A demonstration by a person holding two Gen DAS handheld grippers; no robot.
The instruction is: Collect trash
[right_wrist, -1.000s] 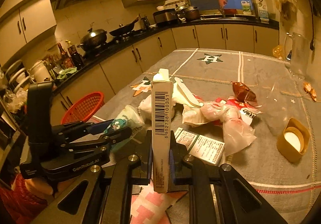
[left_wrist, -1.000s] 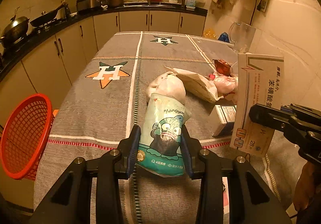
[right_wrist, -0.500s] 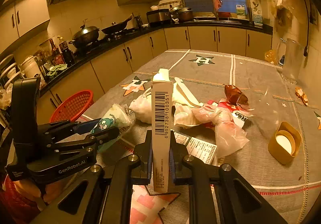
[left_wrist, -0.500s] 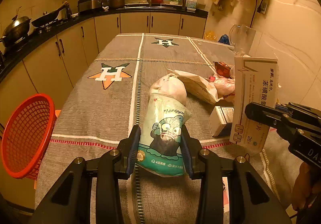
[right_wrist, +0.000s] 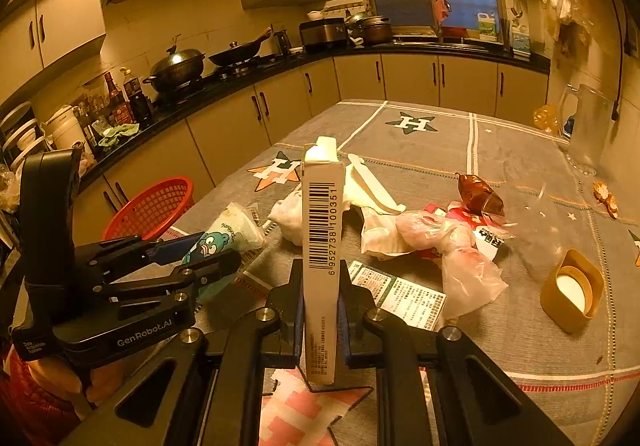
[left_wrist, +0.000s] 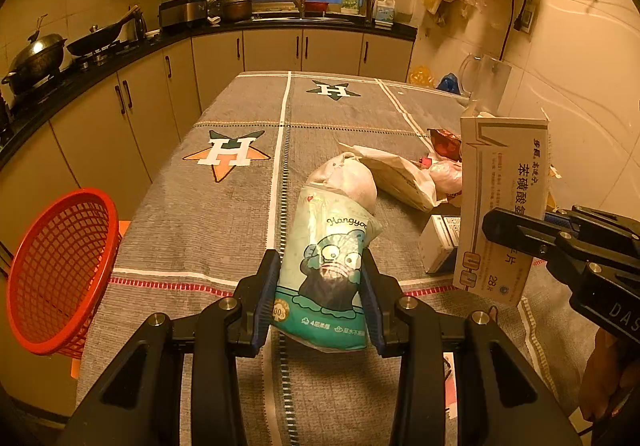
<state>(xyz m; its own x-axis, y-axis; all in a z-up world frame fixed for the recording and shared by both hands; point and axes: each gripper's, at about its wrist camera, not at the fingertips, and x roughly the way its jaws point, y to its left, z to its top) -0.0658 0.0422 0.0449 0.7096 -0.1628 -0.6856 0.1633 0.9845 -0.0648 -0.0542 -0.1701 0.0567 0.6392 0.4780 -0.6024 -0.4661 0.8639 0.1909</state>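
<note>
My left gripper (left_wrist: 320,298) is shut on a green tissue packet (left_wrist: 330,270) with a cartoon face, held just above the table's near edge. In the right wrist view the same packet (right_wrist: 226,232) pokes out of that gripper at the left. My right gripper (right_wrist: 319,294) is shut on a flat white medicine box (right_wrist: 322,238), held upright with its barcode edge facing the camera. That box (left_wrist: 502,202) stands at the right of the left wrist view. A red mesh basket (left_wrist: 60,270) hangs off the table's left side, also visible as a basket (right_wrist: 156,206) beyond the left gripper.
Loose trash lies mid-table: a white tied bag (left_wrist: 348,178), crumpled paper wrapper (right_wrist: 372,202), clear plastic bag (right_wrist: 464,270), brown wrapper (right_wrist: 478,194), a printed leaflet (right_wrist: 404,294), a yellow lid (right_wrist: 572,292). A glass jug (right_wrist: 588,130) stands far right. Counters run along the left.
The medicine box in my right gripper has shifted slightly left and tilted a little in the left wrist view. The left gripper and its packet have stayed still.
</note>
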